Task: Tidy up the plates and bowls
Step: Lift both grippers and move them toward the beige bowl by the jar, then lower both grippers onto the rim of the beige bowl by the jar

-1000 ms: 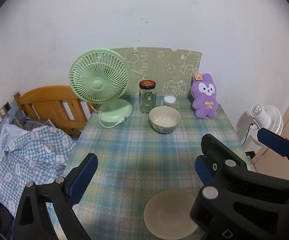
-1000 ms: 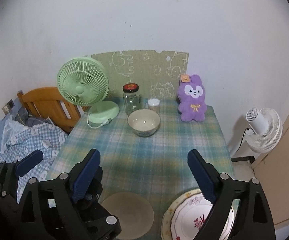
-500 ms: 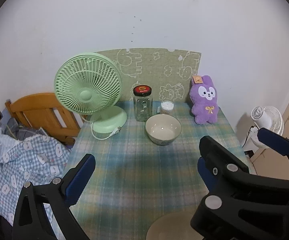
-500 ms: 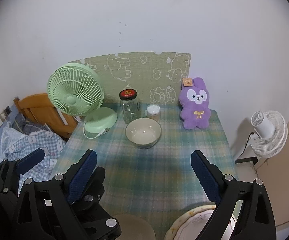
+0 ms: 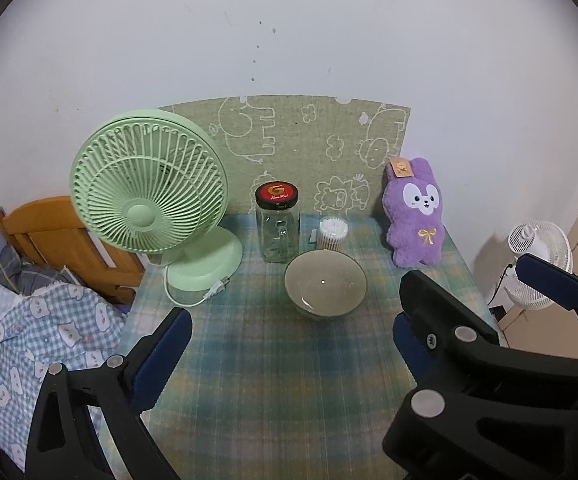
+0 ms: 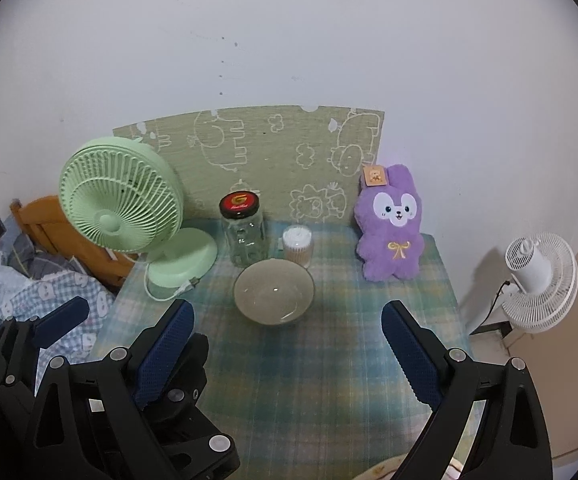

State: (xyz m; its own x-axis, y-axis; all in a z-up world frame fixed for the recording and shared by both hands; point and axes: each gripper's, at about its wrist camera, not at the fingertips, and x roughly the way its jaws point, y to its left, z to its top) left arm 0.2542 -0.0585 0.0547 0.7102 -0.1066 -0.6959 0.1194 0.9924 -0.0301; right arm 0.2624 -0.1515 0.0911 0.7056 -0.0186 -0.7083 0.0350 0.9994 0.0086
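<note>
A pale ceramic bowl (image 5: 325, 284) (image 6: 273, 292) stands upright near the back of the plaid-covered table (image 5: 273, 380). My left gripper (image 5: 285, 340) hovers open over the table's near half, well short of the bowl, with nothing between its blue pads. My right gripper (image 6: 285, 314) is beside it on the right, also open and empty, and the bowl sits framed between its fingers farther off. Its blue pad (image 5: 549, 284) shows in the left wrist view. Only a sliver of a decorated plate (image 6: 385, 474) peeks in at the bottom edge of the right wrist view.
Behind the bowl stand a glass jar (image 5: 277, 228) with a red-black lid and a cotton-swab tub (image 5: 333, 232). A green desk fan (image 5: 149, 208) is back left, a purple plush rabbit (image 5: 417, 220) back right. A wooden frame (image 5: 69, 240) with checked cloth flanks the left; a white fan (image 6: 537, 280) stands on the floor at right.
Both grippers have moved forward toward the bowl, which looks nearer. The beige plate has slid out of view at the bottom, and the decorated plate almost has. Both stay open.
</note>
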